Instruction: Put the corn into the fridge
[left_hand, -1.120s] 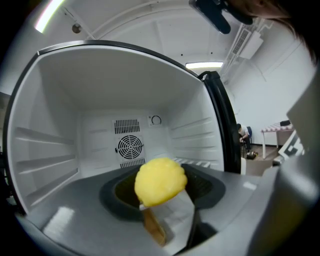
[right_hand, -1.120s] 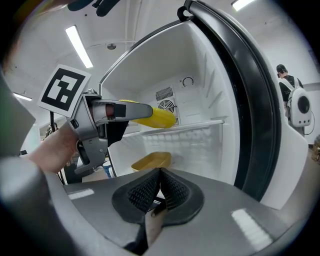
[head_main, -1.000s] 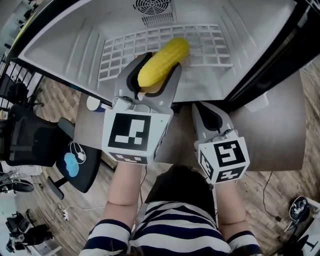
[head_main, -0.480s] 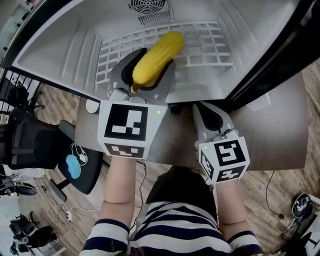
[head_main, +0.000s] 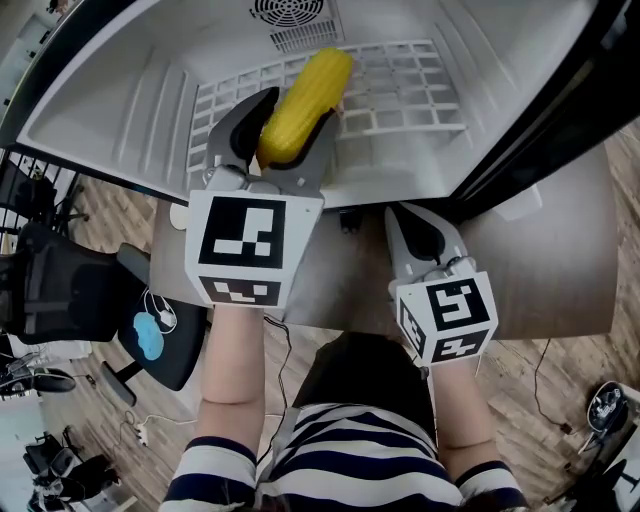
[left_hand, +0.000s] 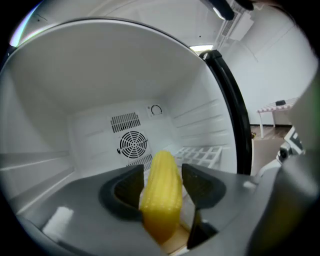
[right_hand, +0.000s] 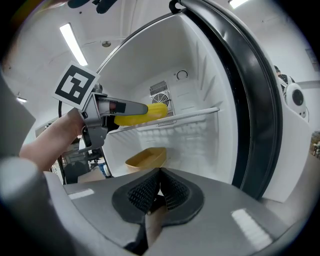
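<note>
My left gripper (head_main: 296, 110) is clamped on the corn (left_hand: 161, 195), gripping it near its near end. The rest of the cob sticks out past the jaw tips. Its long axis runs straight ahead along the jaws, with the far tip aimed at the fan vent (left_hand: 133, 144) in the back wall of the fridge (head_main: 130, 90).

The corn is already inside the fridge opening, over the front part of the wire shelf (head_main: 410, 90) and towards its left half. From the right gripper view it sits level with the shelf or just above it. I cannot tell whether its underside touches the wires.

What matters for the next move, as I judge it, is that the shelf lies directly under the cob and runs on in the direction the cob points. So the corn needs only to be lowered flat and let go, not turned.

My right gripper (right_hand: 159, 186) is closed on nothing. It hangs back outside the fridge over the desk (head_main: 540, 270), well apart from the corn, so the left one is the one to finish this.
</note>
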